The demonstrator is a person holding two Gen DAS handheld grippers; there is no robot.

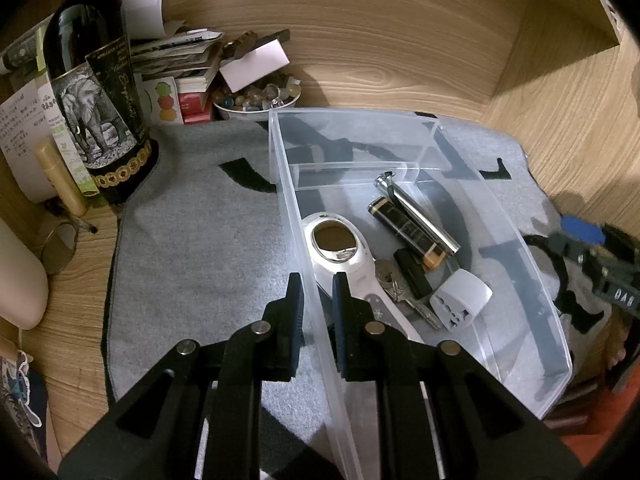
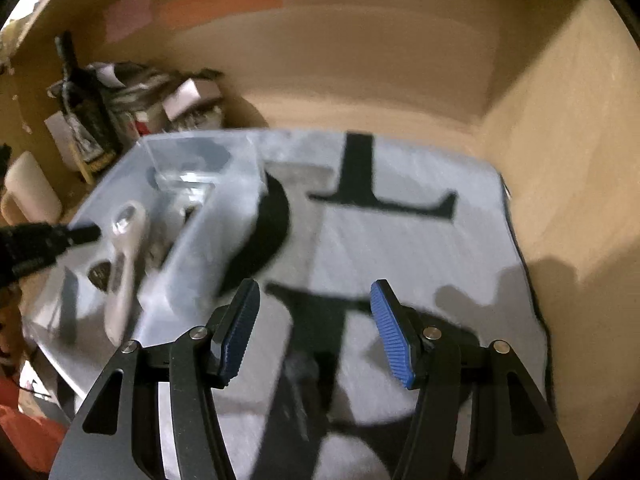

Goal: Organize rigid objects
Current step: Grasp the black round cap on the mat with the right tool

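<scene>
A clear plastic bin (image 1: 520, 264) sits on a grey mat (image 1: 192, 248). Inside lie a white handheld device (image 1: 340, 256), a silver flashlight (image 1: 416, 212), a black and gold battery (image 1: 404, 228), keys (image 1: 396, 284), a black fob (image 1: 412, 272) and a white travel adapter (image 1: 460, 300). My left gripper (image 1: 317, 280) is shut on the bin's left wall, one finger on each side. My right gripper (image 2: 316, 296) is open and empty over the mat, right of the bin (image 2: 224, 216); this view is blurred. It shows at the right edge of the left wrist view (image 1: 592, 248).
A dark wine bottle (image 1: 92, 92) stands at the back left beside papers, boxes (image 1: 188, 76) and a bowl of marbles (image 1: 256, 98). A cream cylinder (image 1: 16, 280) is at the left edge. Wooden walls (image 1: 560, 100) close in behind and at right.
</scene>
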